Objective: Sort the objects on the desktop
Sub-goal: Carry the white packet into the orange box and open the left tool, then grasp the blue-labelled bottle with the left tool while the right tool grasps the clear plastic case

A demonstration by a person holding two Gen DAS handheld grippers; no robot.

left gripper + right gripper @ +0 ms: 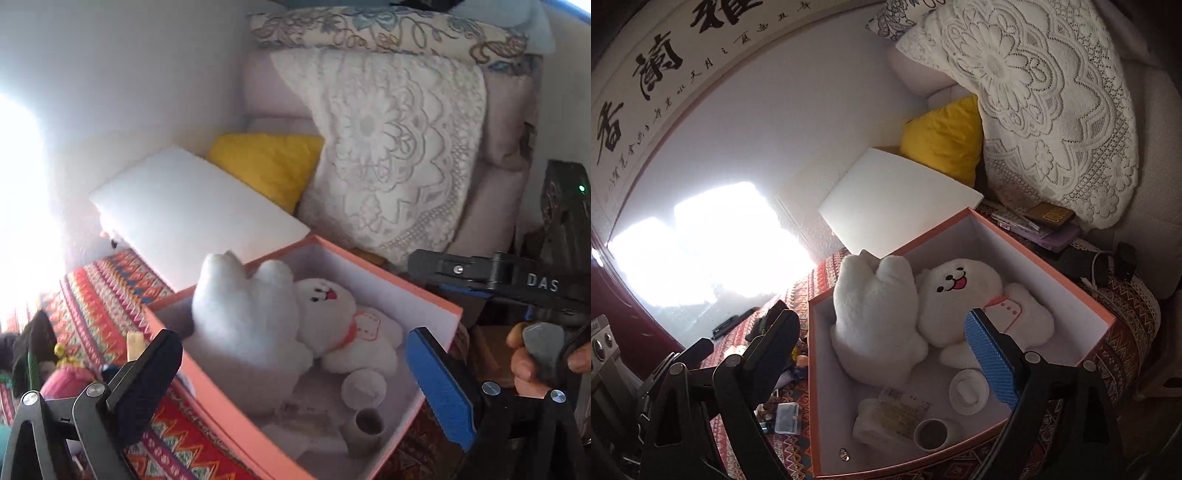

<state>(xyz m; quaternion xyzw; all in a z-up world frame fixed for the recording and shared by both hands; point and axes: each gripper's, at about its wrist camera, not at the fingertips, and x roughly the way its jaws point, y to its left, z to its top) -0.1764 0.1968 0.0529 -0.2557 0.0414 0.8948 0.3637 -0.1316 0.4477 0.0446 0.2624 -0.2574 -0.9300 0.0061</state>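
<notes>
box (pixel 1049 254): orange, open, on patterned surface (pixel 110 295)
done: plush toys (pixel 923 310), lid, cup (pixel 931 434) inside
left: small clutter (pixel 786 417) on surface, left of box
left gripper (pixel 295 373): jaws apart, empty
right gripper (pixel 882 354): jaws apart, empty

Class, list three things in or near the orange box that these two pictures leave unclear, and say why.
1. Objects left of the orange box, left wrist view: the left tool's finger covers them.
2. Package label, right wrist view: too small and blurred.
3. Lower body of the smiling plush, right wrist view: the right tool's blue pad hides part.
</notes>
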